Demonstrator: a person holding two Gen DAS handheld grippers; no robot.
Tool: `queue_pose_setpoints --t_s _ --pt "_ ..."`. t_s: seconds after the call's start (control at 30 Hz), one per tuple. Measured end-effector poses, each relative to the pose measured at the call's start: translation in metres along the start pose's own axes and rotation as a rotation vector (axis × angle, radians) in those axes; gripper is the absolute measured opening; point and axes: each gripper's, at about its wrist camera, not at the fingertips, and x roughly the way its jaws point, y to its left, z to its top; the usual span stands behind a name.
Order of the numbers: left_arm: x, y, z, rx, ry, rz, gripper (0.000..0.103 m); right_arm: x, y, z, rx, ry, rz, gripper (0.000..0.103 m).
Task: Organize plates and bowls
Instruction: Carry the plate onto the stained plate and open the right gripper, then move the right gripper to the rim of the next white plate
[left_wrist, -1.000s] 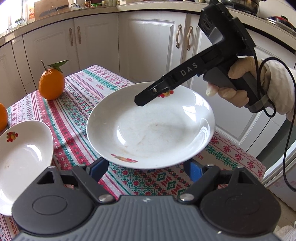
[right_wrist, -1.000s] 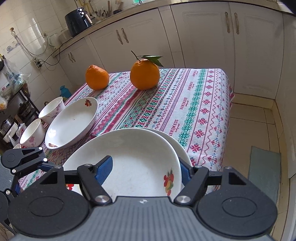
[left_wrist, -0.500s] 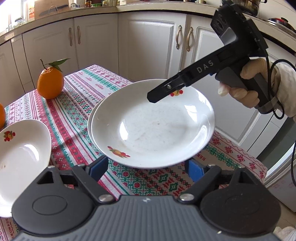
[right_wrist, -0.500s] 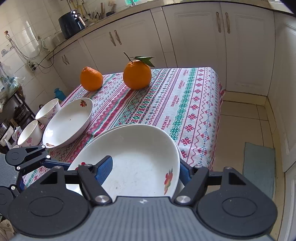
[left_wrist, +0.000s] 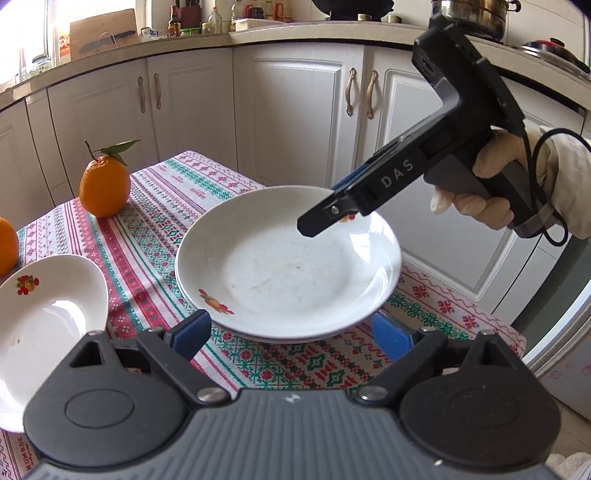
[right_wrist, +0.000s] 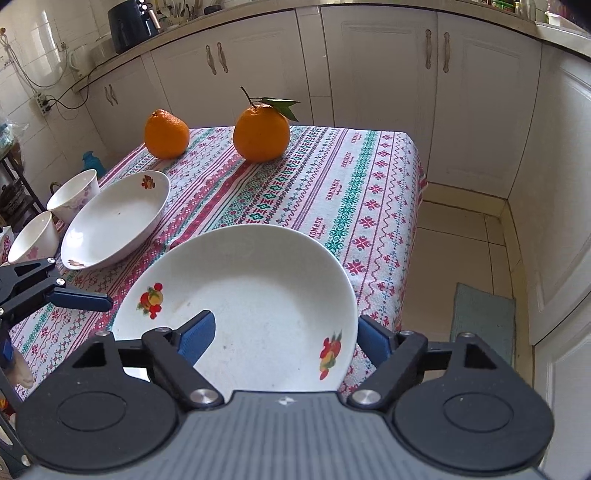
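Observation:
Two white plates with fruit prints sit stacked on the patterned tablecloth (left_wrist: 147, 236); the top plate (left_wrist: 288, 258) (right_wrist: 251, 291) rests in the lower plate (left_wrist: 255, 336), of which only a rim sliver shows. My left gripper (left_wrist: 291, 336) straddles the stack's near rim, its jaws opening and its pads clear of the plates. My right gripper (right_wrist: 286, 338) (left_wrist: 325, 210) has the top plate's rim between its opening jaws, with no pad pressing. One finger of my left gripper (right_wrist: 79, 298) shows at the left.
A white deep dish (left_wrist: 44, 325) (right_wrist: 118, 218) lies left of the stack, with two small bowls (right_wrist: 74, 192) (right_wrist: 33, 236) beyond it. Two oranges (right_wrist: 261, 133) (right_wrist: 166, 133) stand at the table's far side. White cabinets (right_wrist: 388, 92) surround the table, and its right edge (right_wrist: 413, 221) drops to tiled floor.
The top plate, held tilted and offset before, has come down squarely onto the lower plate. Both grippers' jaws have widened, and the right one has let go of the rim.

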Motion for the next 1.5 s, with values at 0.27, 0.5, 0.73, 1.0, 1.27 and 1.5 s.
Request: queue_pose_setpoints --t_s 0.27,0.5,0.73,1.0,1.27,1.5 --pt "-0.02 0.002 -0.005 -0.023 -0.052 0.061 0.098 -0.018 0.027 0.0 -0.045 -0.053 -0.006 0.103" --pt "-0.038 0.012 -0.018 -0.129 -0.085 0.26 0.101 -0.026 0.066 0.0 -0.114 -0.077 0.017 0.103" --pt "-0.04 0.046 -0.043 -0.303 -0.031 0.483 0.101 -0.022 0.094 0.005 -0.157 -0.087 0.047 0.103" --pt "-0.027 0.074 -0.061 -0.379 0.039 0.603 0.101 -0.003 0.118 0.019 -0.218 -0.073 0.101 0.103" --pt "-0.012 0.085 -0.061 -0.411 0.062 0.593 0.101 0.029 0.135 0.042 -0.284 -0.025 0.151 0.103" --pt "-0.008 0.103 -0.06 -0.466 0.064 0.548 0.103 0.063 0.139 0.068 -0.315 0.022 0.208 0.103"
